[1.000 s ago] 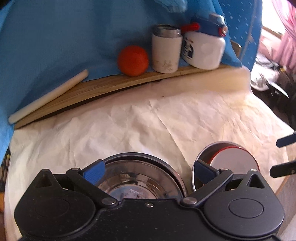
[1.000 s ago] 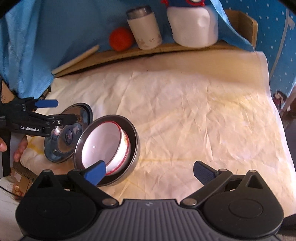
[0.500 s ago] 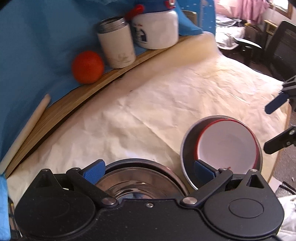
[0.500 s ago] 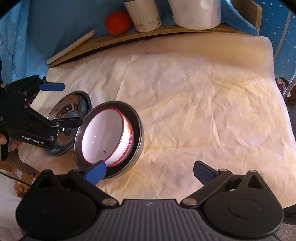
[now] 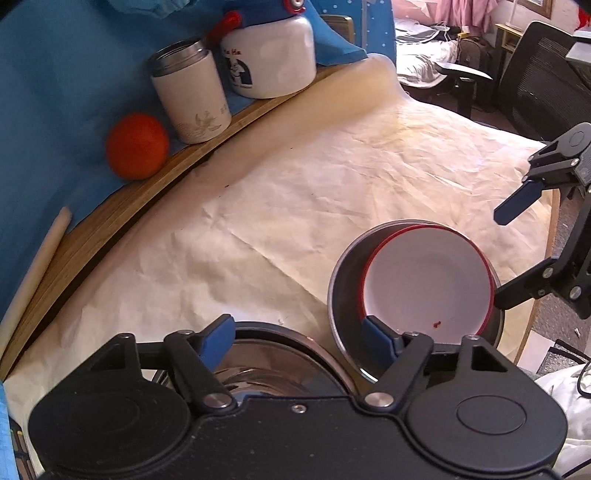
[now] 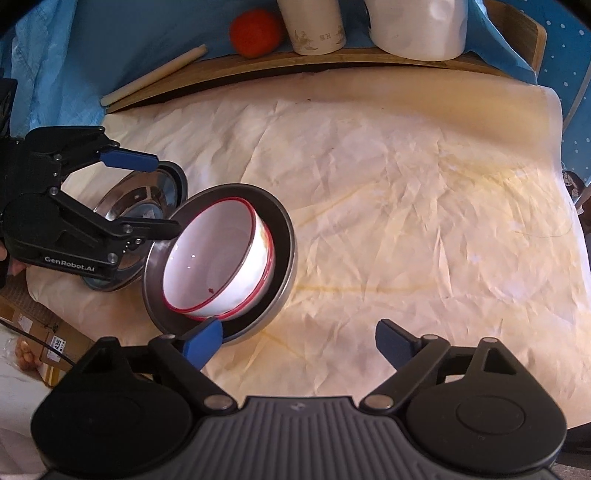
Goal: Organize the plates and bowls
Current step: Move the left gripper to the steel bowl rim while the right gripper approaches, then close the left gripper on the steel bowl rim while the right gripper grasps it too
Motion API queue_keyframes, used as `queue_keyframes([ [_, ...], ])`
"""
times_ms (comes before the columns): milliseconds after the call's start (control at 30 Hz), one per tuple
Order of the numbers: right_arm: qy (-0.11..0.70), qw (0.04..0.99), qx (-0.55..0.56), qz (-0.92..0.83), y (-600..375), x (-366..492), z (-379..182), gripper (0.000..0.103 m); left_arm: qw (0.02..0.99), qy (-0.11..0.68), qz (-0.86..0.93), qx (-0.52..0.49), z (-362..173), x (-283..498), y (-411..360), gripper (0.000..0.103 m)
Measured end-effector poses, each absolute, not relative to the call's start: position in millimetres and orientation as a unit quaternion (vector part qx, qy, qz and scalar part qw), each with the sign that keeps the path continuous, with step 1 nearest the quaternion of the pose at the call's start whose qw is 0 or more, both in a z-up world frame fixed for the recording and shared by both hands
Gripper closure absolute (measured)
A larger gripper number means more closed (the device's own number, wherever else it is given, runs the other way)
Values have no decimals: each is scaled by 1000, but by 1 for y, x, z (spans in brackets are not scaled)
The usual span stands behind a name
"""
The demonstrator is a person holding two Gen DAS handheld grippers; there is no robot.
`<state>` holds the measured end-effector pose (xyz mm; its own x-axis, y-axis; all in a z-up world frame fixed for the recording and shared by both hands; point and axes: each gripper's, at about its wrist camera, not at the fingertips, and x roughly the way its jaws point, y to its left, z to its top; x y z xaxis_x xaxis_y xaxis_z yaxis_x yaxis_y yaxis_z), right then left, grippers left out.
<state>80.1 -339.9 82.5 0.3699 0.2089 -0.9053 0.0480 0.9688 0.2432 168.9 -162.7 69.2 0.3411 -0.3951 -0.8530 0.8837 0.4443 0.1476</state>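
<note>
A white bowl with a red rim (image 6: 218, 258) sits inside a dark-rimmed steel plate (image 6: 282, 236) at the table's front left; both also show in the left wrist view, the bowl (image 5: 424, 277) in the plate (image 5: 341, 280). A second steel plate (image 6: 147, 199) lies just left of them, under my left gripper (image 6: 155, 195), and shows in the left wrist view (image 5: 273, 373). My left gripper (image 5: 299, 334) is open, one finger over each plate. My right gripper (image 6: 299, 341) is open and empty, its left fingertip (image 6: 203, 339) at the near rim of the plate holding the bowl.
A wooden shelf (image 6: 332, 62) at the back holds an orange (image 6: 255, 33), a white canister (image 6: 314, 26), a white jug (image 6: 417, 29) and a pale stick (image 6: 155, 74). Blue cloth hangs behind. Crumpled cream paper (image 6: 406, 203) covers the table. Cardboard boxes (image 6: 37, 332) sit below the left edge.
The left wrist view has swung right and closer, so the bowl and plate now sit further in. My right gripper has moved forward and down toward the bowl's plate. Both stay open.
</note>
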Motion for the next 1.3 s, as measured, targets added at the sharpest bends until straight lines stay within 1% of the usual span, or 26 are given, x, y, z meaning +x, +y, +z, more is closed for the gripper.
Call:
queue_keyframes([
  [67, 559, 820, 115, 49, -339, 80, 82, 14, 752, 390, -426, 318, 69, 168, -164, 31],
  [133, 562, 817, 119, 51, -340, 81, 81, 15, 745, 396, -432, 318, 69, 168, -166, 41],
  [200, 564, 814, 126, 53, -340, 82, 80, 20, 738, 406, -442, 310, 69, 168, -167, 46],
  [267, 568, 810, 133, 54, -340, 84, 81, 21, 730, 415, -451, 302, 68, 168, -169, 49],
  [367, 574, 804, 141, 53, -341, 87, 81, 26, 721, 428, -459, 293, 66, 164, -173, 58],
  [400, 577, 801, 146, 53, -341, 88, 81, 28, 719, 432, -460, 292, 65, 163, -174, 63],
  [433, 580, 799, 151, 53, -341, 89, 81, 29, 717, 435, -460, 291, 64, 162, -176, 64],
  [500, 584, 794, 159, 52, -341, 91, 80, 38, 719, 437, -453, 295, 63, 160, -178, 65],
  [600, 588, 792, 158, 47, -338, 95, 79, 46, 721, 444, -448, 286, 63, 163, -177, 68],
  [733, 594, 788, 155, 49, -334, 99, 75, 51, 723, 455, -446, 267, 64, 167, -173, 70],
  [900, 598, 784, 156, 55, -328, 103, 72, 63, 726, 456, -444, 261, 63, 167, -172, 72],
  [1000, 599, 784, 154, 56, -326, 104, 71, 65, 725, 459, -446, 256, 63, 169, -170, 72],
  [1300, 599, 782, 160, 58, -328, 105, 70, 65, 712, 472, -463, 235, 66, 174, -159, 70],
])
